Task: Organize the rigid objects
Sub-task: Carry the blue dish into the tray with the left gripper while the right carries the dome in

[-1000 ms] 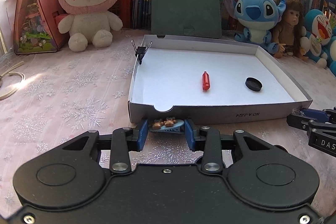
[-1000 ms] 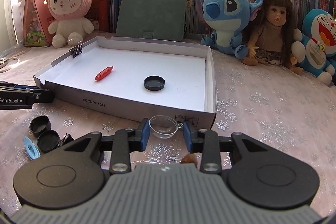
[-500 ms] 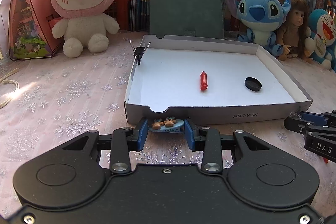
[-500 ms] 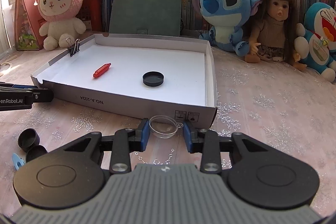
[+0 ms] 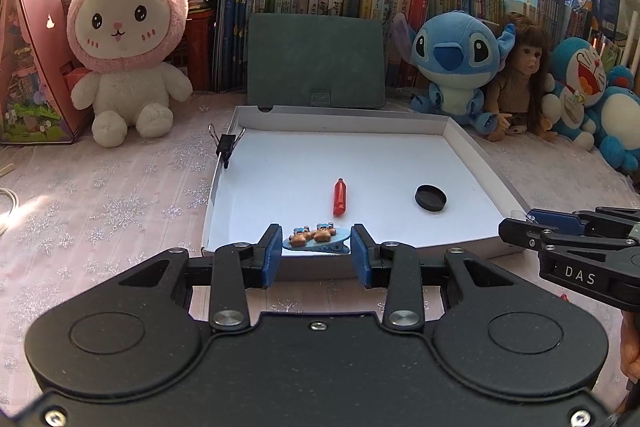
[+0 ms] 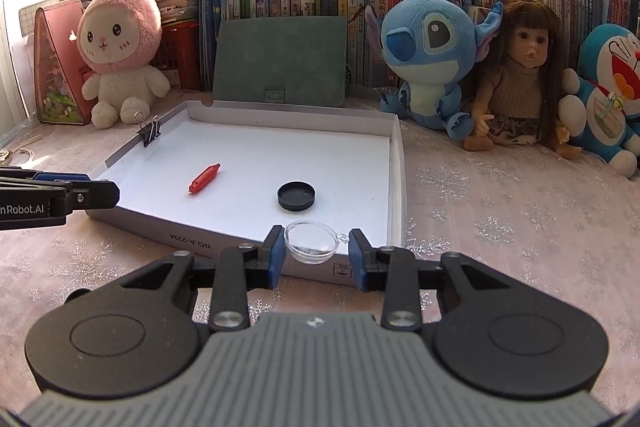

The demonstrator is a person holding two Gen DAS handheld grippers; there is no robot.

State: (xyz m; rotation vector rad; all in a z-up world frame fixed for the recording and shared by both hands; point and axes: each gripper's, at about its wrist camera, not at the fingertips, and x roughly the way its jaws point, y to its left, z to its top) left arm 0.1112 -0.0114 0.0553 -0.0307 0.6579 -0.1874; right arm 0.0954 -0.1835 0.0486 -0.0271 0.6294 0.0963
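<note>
Left gripper point(image 5: 316, 250) clamped on blue bear clip point(image 5: 316, 242); right gripper point(image 6: 316, 254) clamped on clear dish point(image 6: 313, 241), white tray point(image 6: 394, 187) just ahead.

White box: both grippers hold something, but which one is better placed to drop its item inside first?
Left. The left gripper holds the blue bear clip right at the white box front wall. The right gripper holds the clear dome at the front right corner.

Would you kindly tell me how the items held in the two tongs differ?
The left tongs hold an opaque blue hair clip topped with small brown bears; the right tongs hold a clear, plain round dish. The clip is flat and elongated, the dish bowl-shaped. Both hang at the white box's near wall.
</note>
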